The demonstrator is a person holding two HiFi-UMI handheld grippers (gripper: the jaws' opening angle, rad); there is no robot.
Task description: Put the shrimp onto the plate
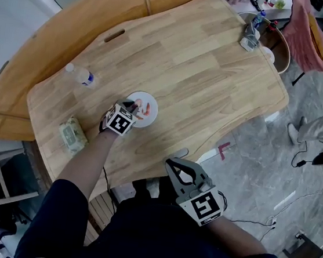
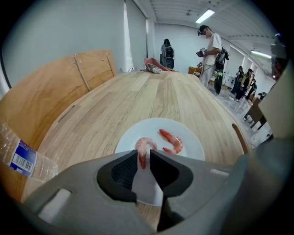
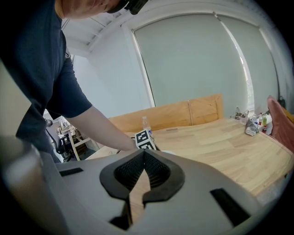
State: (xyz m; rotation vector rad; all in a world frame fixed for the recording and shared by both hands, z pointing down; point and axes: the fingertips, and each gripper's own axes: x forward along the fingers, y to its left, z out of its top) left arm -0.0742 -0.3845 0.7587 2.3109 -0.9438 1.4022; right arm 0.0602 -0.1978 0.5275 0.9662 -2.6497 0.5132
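A white plate (image 1: 149,102) sits on the wooden table (image 1: 203,72), left of its middle. In the left gripper view an orange-pink shrimp (image 2: 172,142) lies on the plate (image 2: 193,144). My left gripper (image 2: 143,160) is shut on the tail of a second, paler shrimp (image 2: 145,146), which curls over the plate's near edge. From the head view this gripper (image 1: 133,108) is at the plate's left rim. My right gripper (image 1: 173,163) is shut and empty, held off the table's near edge; in its own view the jaws (image 3: 144,153) meet with nothing between them.
A clear water bottle (image 1: 80,76) lies left of the plate, and a pack of wipes (image 1: 72,134) sits near the table's left corner. Small items (image 1: 250,37) and a pink cloth (image 1: 306,33) are at the far end. People (image 2: 212,50) stand beyond the table.
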